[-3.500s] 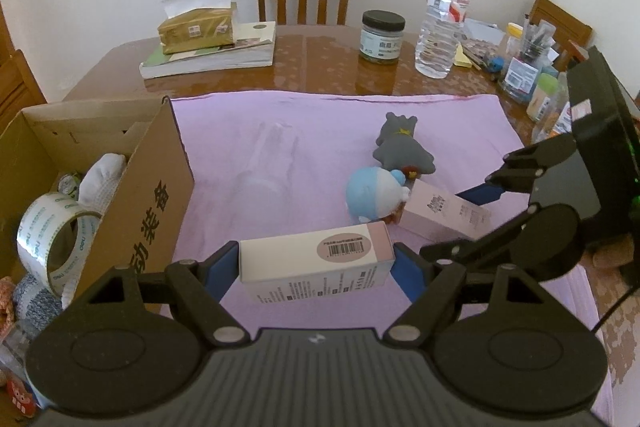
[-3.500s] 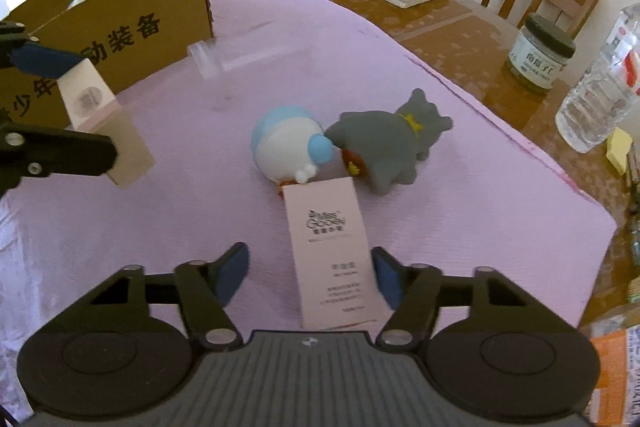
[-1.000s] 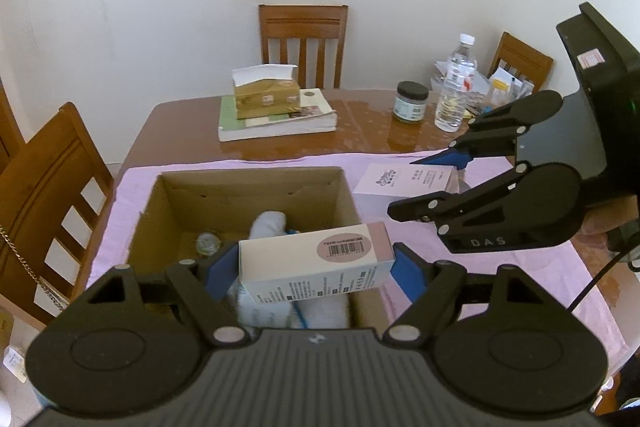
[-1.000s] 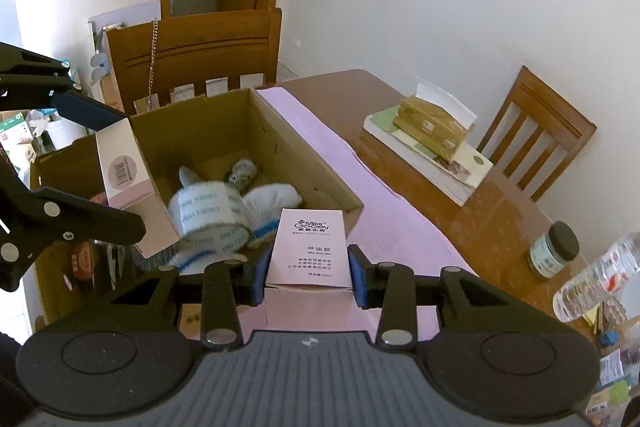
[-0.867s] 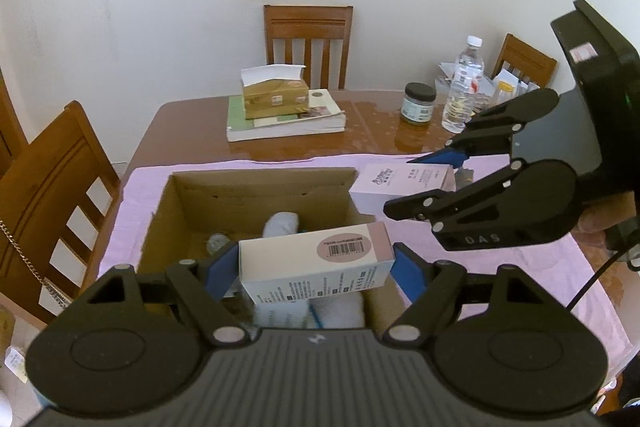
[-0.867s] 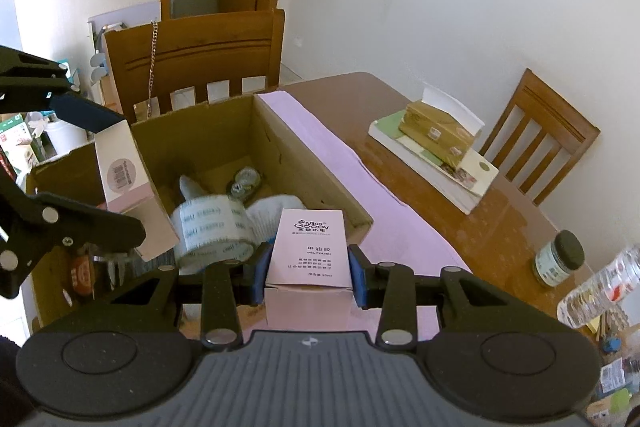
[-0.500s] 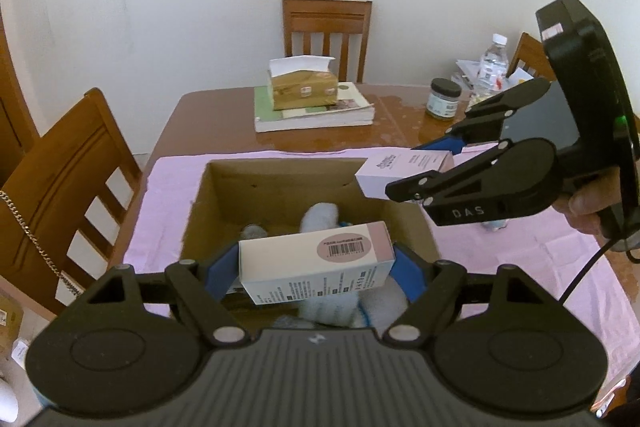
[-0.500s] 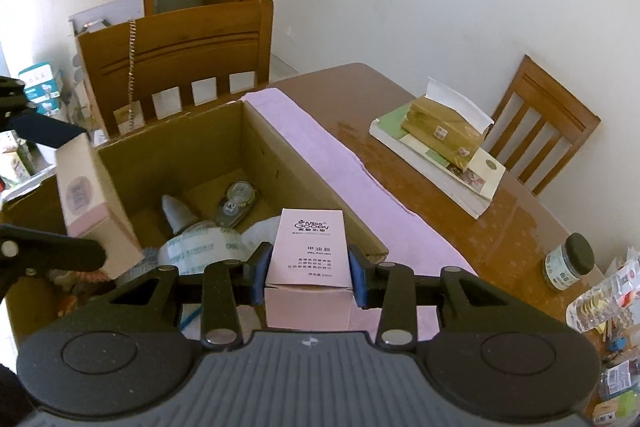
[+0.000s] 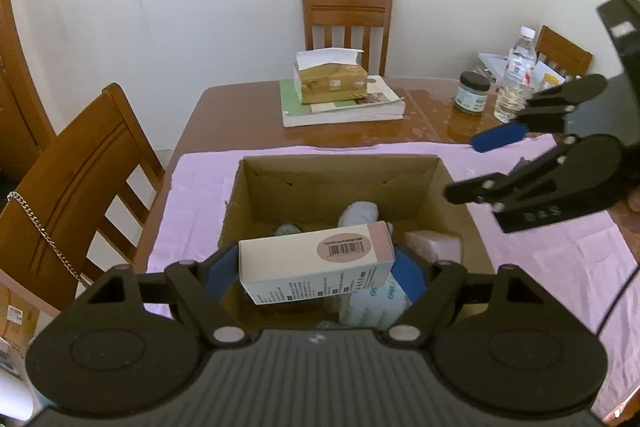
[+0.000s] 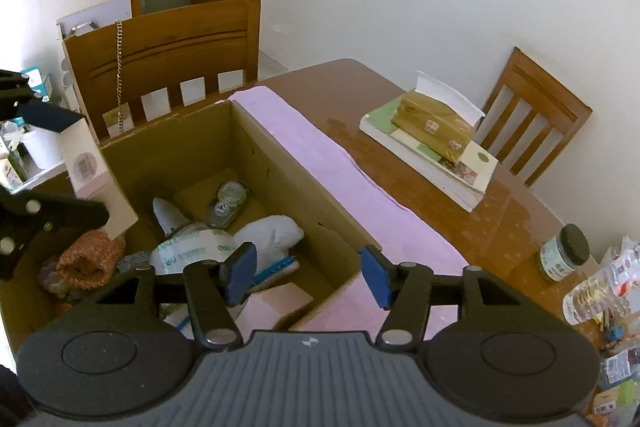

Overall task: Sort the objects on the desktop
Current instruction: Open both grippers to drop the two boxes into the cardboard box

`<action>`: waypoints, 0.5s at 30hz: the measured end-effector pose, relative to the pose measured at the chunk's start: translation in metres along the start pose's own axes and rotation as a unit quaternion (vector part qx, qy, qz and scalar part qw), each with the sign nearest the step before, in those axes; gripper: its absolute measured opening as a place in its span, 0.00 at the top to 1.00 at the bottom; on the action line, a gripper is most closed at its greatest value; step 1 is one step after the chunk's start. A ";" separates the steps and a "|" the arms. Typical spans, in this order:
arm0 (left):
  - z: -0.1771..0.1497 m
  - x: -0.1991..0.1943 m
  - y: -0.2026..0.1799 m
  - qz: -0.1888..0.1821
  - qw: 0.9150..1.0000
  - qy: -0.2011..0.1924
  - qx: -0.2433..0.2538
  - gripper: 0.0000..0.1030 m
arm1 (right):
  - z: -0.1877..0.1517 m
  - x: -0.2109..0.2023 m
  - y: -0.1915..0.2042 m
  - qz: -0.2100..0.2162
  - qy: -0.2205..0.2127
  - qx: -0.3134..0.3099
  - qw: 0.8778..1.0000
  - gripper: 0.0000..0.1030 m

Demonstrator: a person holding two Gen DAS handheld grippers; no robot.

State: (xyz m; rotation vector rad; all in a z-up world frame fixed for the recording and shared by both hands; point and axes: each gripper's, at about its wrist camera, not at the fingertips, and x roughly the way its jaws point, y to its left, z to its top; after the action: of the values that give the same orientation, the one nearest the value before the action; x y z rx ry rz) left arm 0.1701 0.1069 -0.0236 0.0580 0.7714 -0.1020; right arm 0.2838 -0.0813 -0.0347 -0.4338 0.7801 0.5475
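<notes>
A cardboard box (image 9: pixel 340 169) stands open on the pink cloth; it also shows in the right wrist view (image 10: pixel 288 187). My left gripper (image 9: pixel 314 267) is shut on a white and pink carton (image 9: pixel 316 261) and holds it above the box; the carton shows in the right wrist view (image 10: pixel 96 175). My right gripper (image 10: pixel 306 273) is open and empty over the box's near corner; it shows in the left wrist view (image 9: pixel 480 167). A pink carton (image 10: pixel 276 301) lies inside the box under it, also in the left wrist view (image 9: pixel 434 243).
The box holds a tape roll (image 10: pixel 192 253), a white cloth (image 10: pixel 274 235), a knitted item (image 10: pixel 90 257) and a small clock (image 10: pixel 228 203). A tissue box on books (image 9: pixel 332 83), a jar (image 9: pixel 472 93) and a bottle (image 9: pixel 514 79) stand on the table. Wooden chairs (image 9: pixel 76 195) surround it.
My right gripper has opened and let the pink carton fall into the box. Both grippers have moved further over the box, the left still holding its carton.
</notes>
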 end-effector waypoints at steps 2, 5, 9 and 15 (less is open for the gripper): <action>0.001 0.004 0.001 0.009 1.000 0.005 -0.002 0.09 | -0.002 -0.002 -0.001 -0.004 0.000 0.002 1.000 0.34; 0.001 0.006 0.003 0.008 1.000 0.009 -0.006 0.09 | -0.004 -0.003 -0.002 -0.009 0.003 0.003 1.000 0.33; 0.000 0.007 0.003 0.003 1.000 0.016 -0.006 0.09 | -0.007 -0.005 -0.002 -0.014 0.004 0.004 1.000 0.26; -0.002 0.008 -0.004 0.004 1.000 0.027 0.000 0.08 | -0.011 -0.009 -0.002 -0.015 0.000 0.009 1.000 0.15</action>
State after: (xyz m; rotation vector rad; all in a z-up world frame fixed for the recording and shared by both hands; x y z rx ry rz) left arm 0.1737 0.1027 -0.0311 0.0637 0.8260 -0.0933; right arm 0.2739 -0.0914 -0.0348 -0.4297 0.7774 0.5118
